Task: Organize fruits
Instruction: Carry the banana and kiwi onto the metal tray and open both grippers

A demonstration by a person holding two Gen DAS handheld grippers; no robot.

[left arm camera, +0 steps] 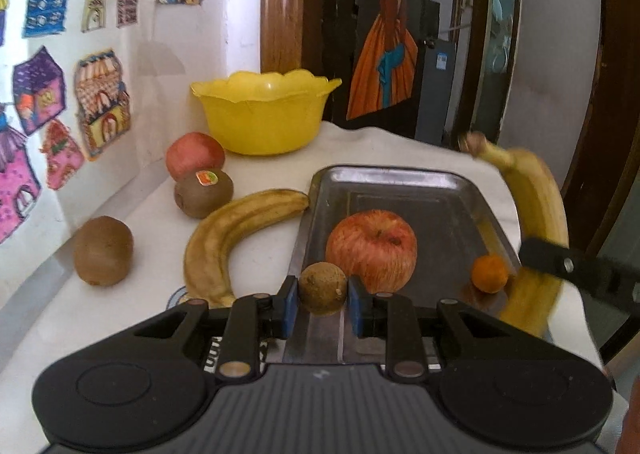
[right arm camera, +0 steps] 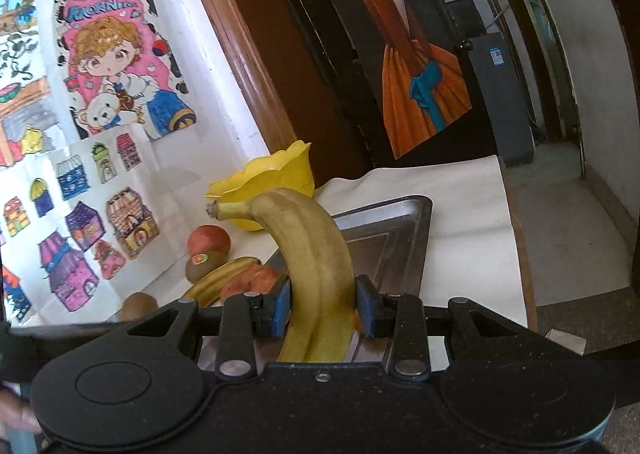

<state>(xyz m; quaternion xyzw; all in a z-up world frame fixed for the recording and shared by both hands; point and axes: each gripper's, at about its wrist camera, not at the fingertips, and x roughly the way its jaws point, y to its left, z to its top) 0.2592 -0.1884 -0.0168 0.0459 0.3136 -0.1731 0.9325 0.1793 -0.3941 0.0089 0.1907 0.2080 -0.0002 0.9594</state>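
The left gripper (left arm camera: 322, 296) was clamped on a small brownish round fruit (left arm camera: 322, 287), its blue pads pressed against both sides, holding it over the near rim of the metal tray (left arm camera: 394, 179). In the tray a red apple (left arm camera: 372, 250) sat just beyond the held fruit at 12 o'clock, and a small orange (left arm camera: 489, 273) lay near the tray's right edge at 3 o'clock from the apple. The right gripper (right arm camera: 322, 310) was closed around a yellow banana (right arm camera: 316, 262), stem pointing up and to 10 o'clock, raised over the tray's right side. On the white table (left arm camera: 120, 310), at 9 o'clock from the tray, a second banana (left arm camera: 232, 234) lay curved, its tip touching the tray's corner. Further toward 10 o'clock sat a stickered kiwi (left arm camera: 204, 193), touching another red apple (left arm camera: 195, 155) behind it. A plain kiwi (left arm camera: 103, 250) stood apart at 9 o'clock. A yellow scalloped bowl (left arm camera: 264, 112) stood at 12 o'clock, near the wall.
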